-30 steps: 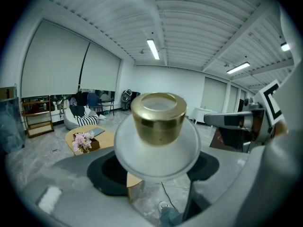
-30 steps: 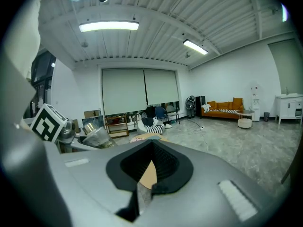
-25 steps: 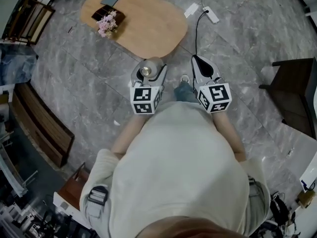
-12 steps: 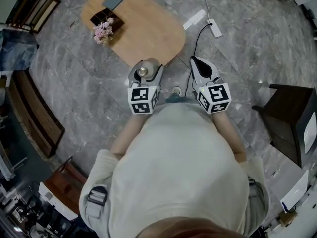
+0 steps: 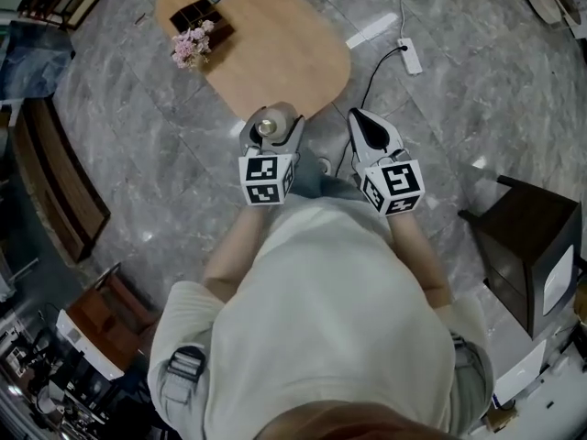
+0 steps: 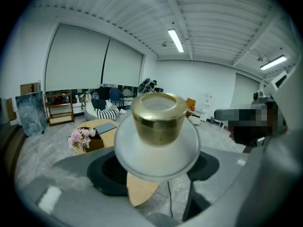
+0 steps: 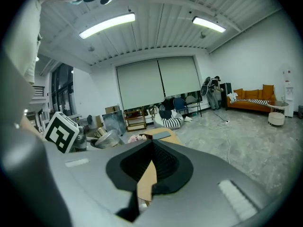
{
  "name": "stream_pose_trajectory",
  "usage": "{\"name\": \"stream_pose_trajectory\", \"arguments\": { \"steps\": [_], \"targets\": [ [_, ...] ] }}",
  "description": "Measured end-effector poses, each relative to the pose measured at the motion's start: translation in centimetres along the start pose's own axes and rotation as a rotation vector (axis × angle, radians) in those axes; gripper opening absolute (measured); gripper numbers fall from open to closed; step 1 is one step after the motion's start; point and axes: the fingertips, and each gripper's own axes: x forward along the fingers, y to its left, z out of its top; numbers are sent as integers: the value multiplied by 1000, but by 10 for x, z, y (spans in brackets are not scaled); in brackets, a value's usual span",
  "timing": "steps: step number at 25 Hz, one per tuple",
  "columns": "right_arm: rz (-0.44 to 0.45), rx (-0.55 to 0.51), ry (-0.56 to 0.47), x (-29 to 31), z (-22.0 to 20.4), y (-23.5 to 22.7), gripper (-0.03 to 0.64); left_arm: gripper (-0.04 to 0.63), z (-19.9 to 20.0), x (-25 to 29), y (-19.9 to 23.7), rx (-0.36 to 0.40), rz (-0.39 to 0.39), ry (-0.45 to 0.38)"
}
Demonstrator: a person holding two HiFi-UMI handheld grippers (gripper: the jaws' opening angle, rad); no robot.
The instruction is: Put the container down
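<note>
Head view: left gripper (image 5: 273, 136) holds the container (image 5: 267, 127) upright between its jaws, cap up, long axis vertical. The table (image 5: 293, 58) starts just ahead of that gripper, its rounded near end right at the jar. Judgement: the put-down spot is ahead and below, so the left hand does the job. Right gripper (image 5: 367, 128) is level with the left, beside it, carrying nothing, and also near the table end. Table top is smooth pale wood, an oval. Flowers (image 5: 189, 44) sit at its far side, well ahead and left of the left gripper. Floor (image 5: 459, 108) is grey marbled tile, with a white power strip (image 5: 410, 55) ahead of the right gripper

Left gripper view: jaws stand wide, the dark ribbed pads clamped on the jar's round body. The body is frosted white, flaring like a bowl; the cap is shiny gold, a short cylinder. The wood top shows under and beyond the jar

Right gripper view: jaws drawn together, only a thin slit left between the black pads, with wood showing through it and nothing gripped. The left gripper's marker cube (image 7: 60, 131) is just to its left
</note>
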Motion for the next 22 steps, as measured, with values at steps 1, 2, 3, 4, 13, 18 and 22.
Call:
{"name": "stream_pose_trajectory", "arguments": {
  "steps": [1, 2, 3, 4, 13, 18, 22],
  "targets": [
    [10, 7, 11, 6, -3, 1, 2, 345, -2, 5, 4, -1, 4, 8],
    [20, 14, 23, 12, -7, 1, 2, 345, -4, 11, 8, -3, 8, 17],
    [28, 21, 35, 18, -11, 2, 2, 345, -7, 17, 12, -7, 11, 27],
    [34, 27, 48, 23, -15, 1, 2, 345, -10, 24, 16, -11, 13, 37],
    [40, 41, 166, 89, -46, -24, 2, 345, -40, 112, 57, -7, 16, 107],
    [41, 56, 230, 133, -61, -44, 2, 345, -72, 169, 87, 2, 21, 170],
    [36, 73, 268, 170, -76, -59, 2, 345, -89, 213, 115, 19, 37, 208]
  ]
}}
